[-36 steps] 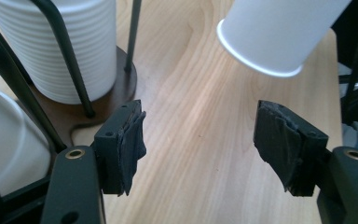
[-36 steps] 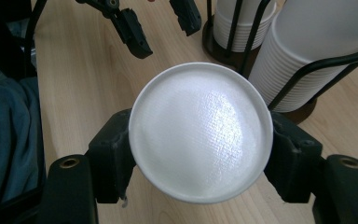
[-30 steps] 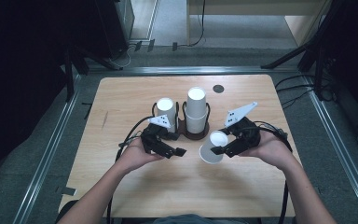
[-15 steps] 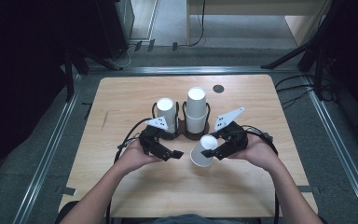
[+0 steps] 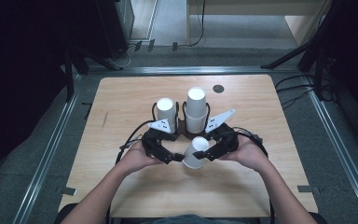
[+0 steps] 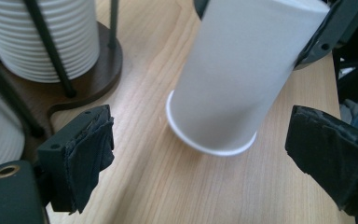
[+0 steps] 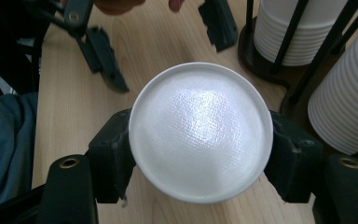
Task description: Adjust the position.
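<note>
The white paper cup (image 5: 196,152) is upside down and tipped, in front of the cup rack, near the middle of the counter (image 5: 121,100). Its rim sits on or just above the wood; I cannot tell which. The right hand-held gripper (image 5: 207,153) squeezes the cup near its closed bottom, one pad on each side. The left hand-held gripper (image 6: 214,154) has just been opening its jaws. They stand wide, one on each side of the cup's rim, and they do not touch it.

What could go wrong? I think the cup is thin and soft, so a hard squeeze could dent it. It leans, so if the right hand-held gripper lets go now, the cup could fall over and roll on the counter. If the left hand-held gripper closes crooked, it could push the rim sideways and pull the cup out of the other grip. The rack is near, so a big swing could bump it.

The dark rack (image 5: 182,132) holds two piles of white cups, upside down between thin black rods. The left pile (image 5: 166,112) is shorter and the right pile (image 5: 196,108) is taller. Nothing can be seen inside any cup.
</note>
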The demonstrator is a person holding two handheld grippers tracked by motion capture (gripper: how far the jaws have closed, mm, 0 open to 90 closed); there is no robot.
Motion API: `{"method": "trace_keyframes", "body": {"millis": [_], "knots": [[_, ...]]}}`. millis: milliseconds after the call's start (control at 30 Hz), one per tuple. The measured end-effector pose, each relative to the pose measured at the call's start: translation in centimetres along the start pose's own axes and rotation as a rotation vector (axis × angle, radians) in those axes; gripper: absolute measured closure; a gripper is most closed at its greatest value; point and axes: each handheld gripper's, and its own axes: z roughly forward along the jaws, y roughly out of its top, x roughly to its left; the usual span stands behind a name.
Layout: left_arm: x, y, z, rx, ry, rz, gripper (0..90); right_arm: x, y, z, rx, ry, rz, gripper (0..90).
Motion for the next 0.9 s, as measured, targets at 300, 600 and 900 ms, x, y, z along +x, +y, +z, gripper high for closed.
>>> {"method": "trace_keyframes", "body": {"millis": [300,600,900], "knots": [[-0.6,0.2,1.3,0.012,-0.029,0.032,8.1,0.1,0.9,-0.1,-0.048,0.022,0.011,33.2],[-1.1,0.4,1.6,-0.011,-0.044,0.067,12.2,0.5,1.6,-0.3,-0.093,0.054,0.016,33.3],[-1.6,0.5,1.0,-0.035,-0.039,0.143,28.2,0.4,1.7,-0.5,-0.121,0.085,0.035,34.4]]}}
